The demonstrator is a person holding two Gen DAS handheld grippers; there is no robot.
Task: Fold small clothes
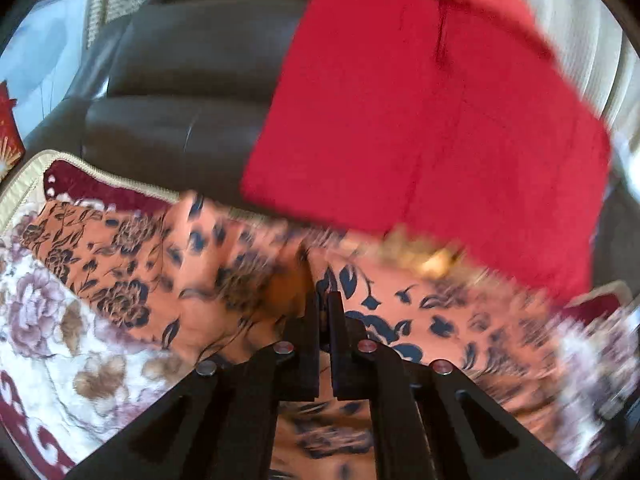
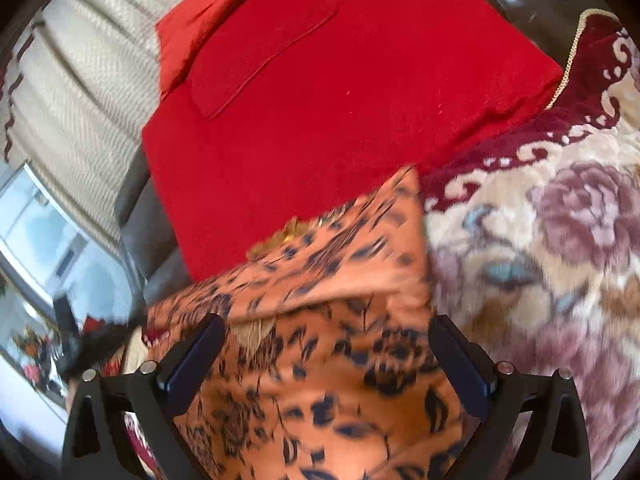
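Covering the lower part of both views: a cream blanket [image 2: 560, 240] with mauve roses and a maroon scrolled border. Behind, at upper left of the left view, a dark leather sofa [image 1: 192, 80]. No readable writing anywhere. Lying centre frame, an orange floral garment [image 1: 248, 256], with a red cloth [image 2: 328, 112] above. Left gripper [image 1: 325, 300] pinched shut on the orange fabric; right gripper [image 2: 326, 344] spread wide, fabric between, nothing clamped.

Orange garment [image 2: 340, 360], dark navy floral print. Red cloth [image 2: 320, 100], plain. Cream blanket [image 2: 540, 260], mauve roses, maroon scroll border. Dark brown sofa [image 1: 192, 72].
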